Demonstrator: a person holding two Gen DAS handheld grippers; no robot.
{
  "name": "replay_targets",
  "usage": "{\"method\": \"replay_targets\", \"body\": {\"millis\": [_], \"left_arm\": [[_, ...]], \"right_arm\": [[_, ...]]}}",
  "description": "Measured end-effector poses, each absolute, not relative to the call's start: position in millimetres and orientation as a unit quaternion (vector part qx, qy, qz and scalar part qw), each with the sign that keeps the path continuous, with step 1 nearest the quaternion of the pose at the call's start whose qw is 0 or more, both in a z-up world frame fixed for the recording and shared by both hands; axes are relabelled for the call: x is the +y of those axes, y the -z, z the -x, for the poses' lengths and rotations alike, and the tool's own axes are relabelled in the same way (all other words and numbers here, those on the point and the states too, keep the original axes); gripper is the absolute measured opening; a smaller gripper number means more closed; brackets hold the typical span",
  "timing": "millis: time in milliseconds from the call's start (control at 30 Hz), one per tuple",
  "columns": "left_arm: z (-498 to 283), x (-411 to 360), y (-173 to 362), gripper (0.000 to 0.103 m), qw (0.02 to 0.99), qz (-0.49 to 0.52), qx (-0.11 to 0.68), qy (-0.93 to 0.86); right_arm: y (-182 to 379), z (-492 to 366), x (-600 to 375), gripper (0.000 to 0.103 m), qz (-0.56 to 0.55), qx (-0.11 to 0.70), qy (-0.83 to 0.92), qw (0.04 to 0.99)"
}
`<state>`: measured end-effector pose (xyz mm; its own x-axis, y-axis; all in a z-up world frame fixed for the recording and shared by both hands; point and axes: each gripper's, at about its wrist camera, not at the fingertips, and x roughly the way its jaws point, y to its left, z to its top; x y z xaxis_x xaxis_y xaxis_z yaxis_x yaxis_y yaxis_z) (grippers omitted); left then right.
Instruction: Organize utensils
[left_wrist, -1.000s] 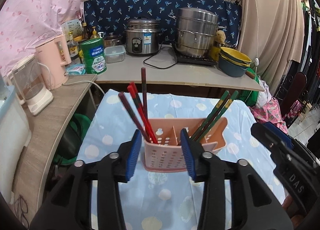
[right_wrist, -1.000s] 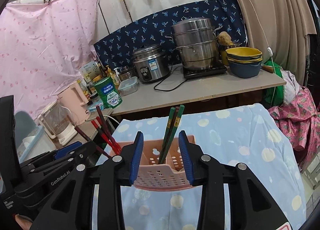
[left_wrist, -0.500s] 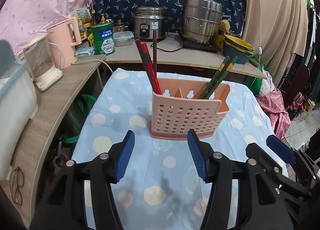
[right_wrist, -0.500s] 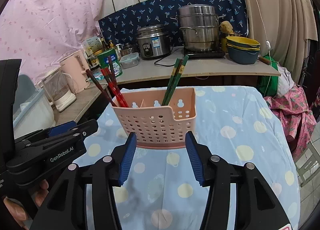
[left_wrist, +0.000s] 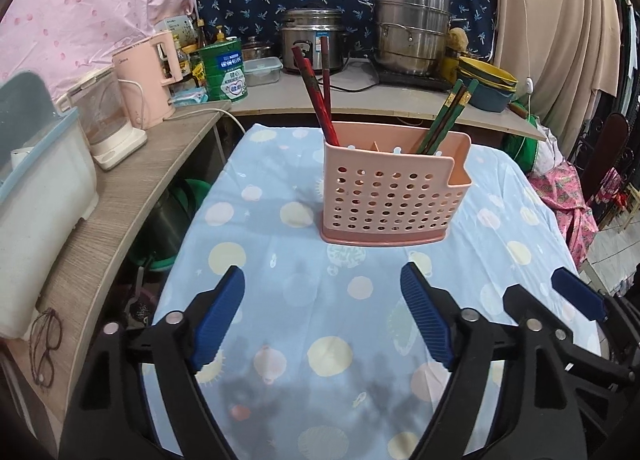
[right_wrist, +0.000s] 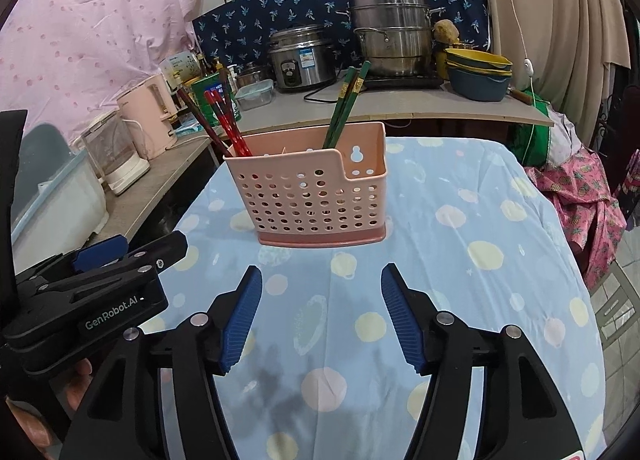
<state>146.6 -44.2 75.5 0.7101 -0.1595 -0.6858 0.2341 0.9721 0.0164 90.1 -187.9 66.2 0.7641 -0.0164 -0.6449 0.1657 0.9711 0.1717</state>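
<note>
A pink perforated utensil holder (left_wrist: 394, 195) is seen upright at twelve o'clock, well beyond both sets of empty, opening fingers: left gripper (left_wrist: 322, 320), right gripper (right_wrist: 322, 316). Chopsticks (left_wrist: 318, 93) stand inside.

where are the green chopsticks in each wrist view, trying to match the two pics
Left wrist view: the green chopsticks are right of centre in the upper half, leaning right out of the right end of the pink utensil holder.
Right wrist view: the green chopsticks are just right of centre near the top, rising from the holder's right part.
Shared landmark: the red chopsticks at the holder's left end.
</note>
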Motion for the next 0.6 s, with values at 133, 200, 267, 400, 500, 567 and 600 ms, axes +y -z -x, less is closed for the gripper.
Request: {"method": "replay_targets", "body": {"millis": [133, 200, 267, 400, 500, 567, 600], "left_arm": [[-141, -44, -73, 0.086, 0.925, -0.059, 0.363, 0.098], [-140, -42, -71, 0.087, 0.924, -0.060, 0.367, 0.096], [-139, -40, -69, 0.088, 0.922, -0.059, 0.370, 0.095], [-137, -38, -65, 0.090, 0.921, -0.061, 0.374, 0.088], [-136, -36, -61, 0.091, 0.920, -0.061, 0.378, 0.087], [-135, -35, -60, 0.092, 0.919, -0.061, 0.379, 0.085], [-135, -35, -59, 0.092, 0.920, -0.062, 0.378, 0.084]], "right_arm": [[-65, -84, -186, 0.063, -0.101, 0.340, 0.057, 0.933], [-64, -83, -187, 0.067, -0.100, 0.342, 0.060, 0.932], [-62, -81, -187, 0.071, -0.103, 0.345, 0.061, 0.931], [-58, -79, -188, 0.077, -0.108, 0.351, 0.063, 0.928], [-57, -77, -186, 0.083, -0.099, 0.351, 0.071, 0.929], [-58, -75, -186, 0.084, -0.096, 0.347, 0.074, 0.930], [-58, -75, -186, 0.085, -0.096, 0.346, 0.075, 0.930]]}}
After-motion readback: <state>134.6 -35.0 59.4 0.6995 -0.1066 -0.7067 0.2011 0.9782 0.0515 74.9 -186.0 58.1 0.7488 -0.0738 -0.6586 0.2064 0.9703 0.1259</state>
